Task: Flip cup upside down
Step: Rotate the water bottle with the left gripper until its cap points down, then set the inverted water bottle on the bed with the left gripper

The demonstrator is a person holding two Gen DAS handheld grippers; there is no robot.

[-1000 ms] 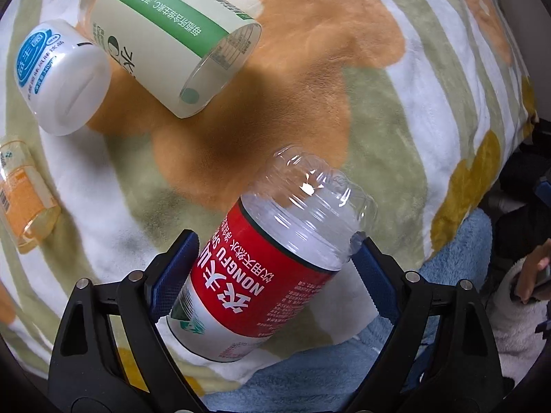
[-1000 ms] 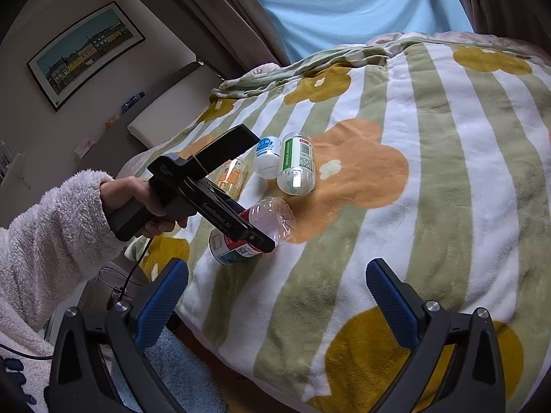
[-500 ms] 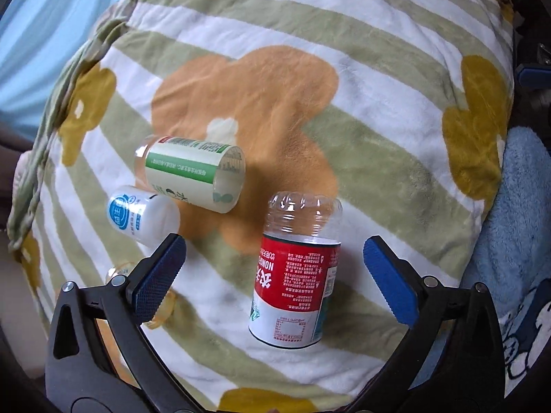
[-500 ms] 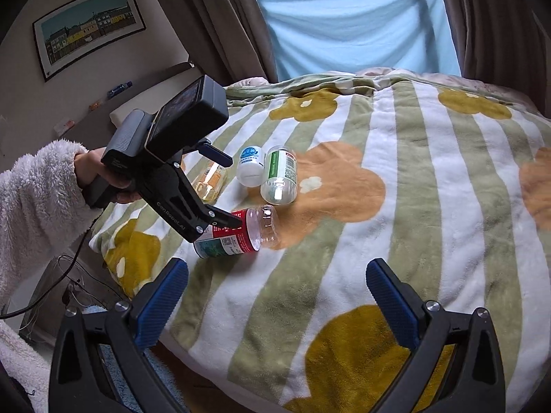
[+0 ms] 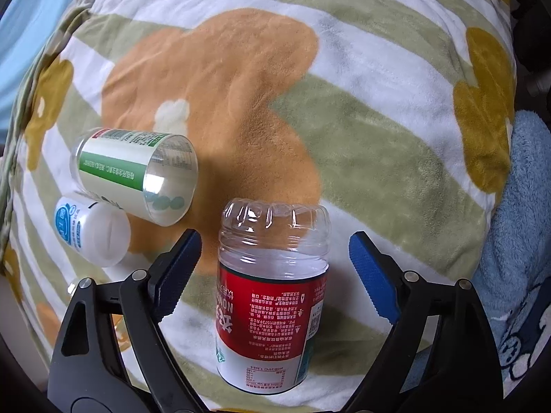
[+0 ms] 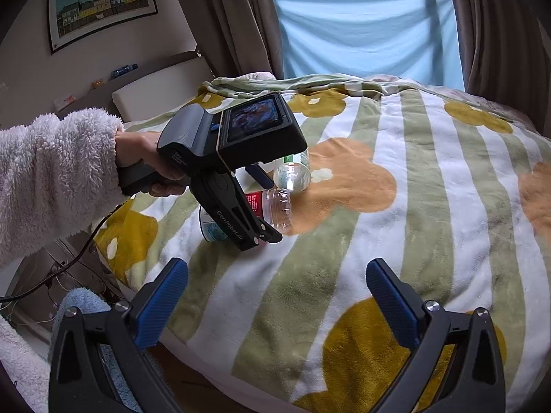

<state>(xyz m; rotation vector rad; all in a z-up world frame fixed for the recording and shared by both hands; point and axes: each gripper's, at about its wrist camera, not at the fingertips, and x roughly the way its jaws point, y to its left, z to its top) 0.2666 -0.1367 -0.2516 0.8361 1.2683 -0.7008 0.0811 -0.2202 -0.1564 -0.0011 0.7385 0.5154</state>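
A clear plastic cup with a red label point(image 5: 272, 303) lies on its side on the striped blanket point(image 5: 361, 130), its ribbed closed end pointing away from me. My left gripper point(image 5: 273, 251) is open, one blue pad on each side of the cup with a gap at both. In the right wrist view the same cup point(image 6: 275, 206) shows under the left gripper point(image 6: 267, 206), which a hand in a fluffy white sleeve point(image 6: 51, 179) holds. My right gripper point(image 6: 277, 272) is open and holds nothing, above the blanket's near edge.
A green-labelled clear cup point(image 5: 137, 172) lies on its side to the left, with a white bottle point(image 5: 93, 234) beside it and an orange-tinted container point(image 5: 48, 316) further left. A blue towel point(image 5: 509, 241) hangs off the bed's right edge.
The left gripper drew back from the red-labelled cup, then came close again and now straddles it. The cup stays lying on its side. The right gripper stays open.
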